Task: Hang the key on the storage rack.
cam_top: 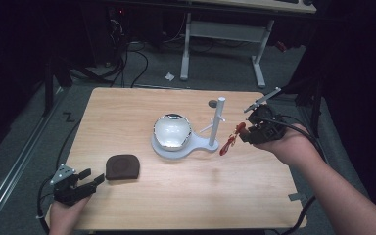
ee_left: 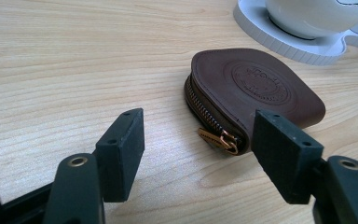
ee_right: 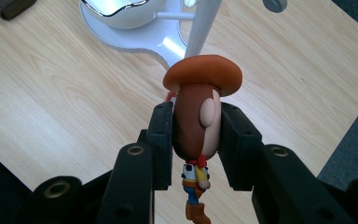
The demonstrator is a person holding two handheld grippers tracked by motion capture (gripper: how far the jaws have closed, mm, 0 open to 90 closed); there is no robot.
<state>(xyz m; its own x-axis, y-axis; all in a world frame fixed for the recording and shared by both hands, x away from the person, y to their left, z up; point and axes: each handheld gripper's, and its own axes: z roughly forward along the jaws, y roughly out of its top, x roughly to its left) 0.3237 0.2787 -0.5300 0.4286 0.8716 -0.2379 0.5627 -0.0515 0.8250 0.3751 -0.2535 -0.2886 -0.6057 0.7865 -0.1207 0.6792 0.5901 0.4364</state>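
The right claw (ee_right: 196,140), raised at centre right of the high view, clamps the brown-haired head of a small cowboy figurine with an orange-brown hat (ee_right: 200,112); in the right gripper view the toy fills the middle of the frame, hat towards the top, boots dangling at the bottom edge, a red cord (cam_top: 228,139) trailing below it in the high view. Just beyond the hat rises the white post of a white plastic stand (cam_top: 215,125) whose round base carries a glossy white bowl with a silvery rim (cam_top: 172,131), at the centre of the light wooden table (cam_top: 186,196).

The step in hand appears to be hanging the figurine by its cord on the stand. Doing it well probably means keeping the squeeze on the head firm but level, so the toy does not twist, letting the cord loop fall free of the pads, and bringing it over a side peg of the post without knocking the stand or the bowl.

At lower left of the high view the left claw (cam_top: 90,178) rests on the table with its jaws spread wide, gripping nothing. Just ahead of it lies a dark brown leather zip pouch with an embossed round stamp (ee_left: 256,91), its brass zip pull turned towards the pads.
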